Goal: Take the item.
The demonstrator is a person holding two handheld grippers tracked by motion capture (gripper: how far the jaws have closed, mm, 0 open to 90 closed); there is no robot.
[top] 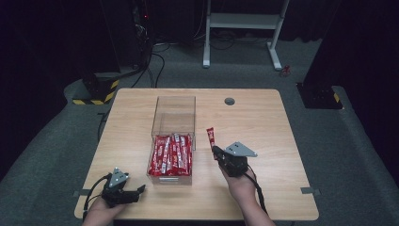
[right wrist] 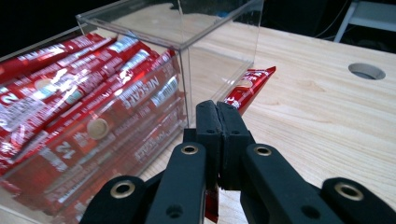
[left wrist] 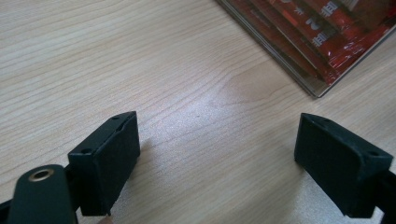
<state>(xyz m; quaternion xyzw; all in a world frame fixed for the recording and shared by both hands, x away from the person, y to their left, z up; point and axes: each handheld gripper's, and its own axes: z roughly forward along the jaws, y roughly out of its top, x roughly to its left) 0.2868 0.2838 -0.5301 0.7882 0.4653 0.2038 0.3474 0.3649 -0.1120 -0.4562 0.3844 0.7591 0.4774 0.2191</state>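
Note:
A clear plastic box (top: 173,123) stands mid-table; its near half holds several red stick packets (top: 170,155), its far half is bare. My right gripper (top: 215,150) is shut on one red stick packet (top: 211,136), which juts up and away from the jaws just right of the box. In the right gripper view that held packet (right wrist: 247,88) runs out past the closed jaws (right wrist: 217,114) beside the box's corner (right wrist: 180,51). My left gripper (top: 139,189) rests at the table's near left, open, with bare wood between its pads (left wrist: 112,154).
The wooden table (top: 263,117) has a round cable hole (top: 229,100) at the back. Beyond it stand a white desk frame (top: 244,28) and dark stands with cables on grey carpet. The box's corner with packets (left wrist: 322,42) lies ahead of the left gripper.

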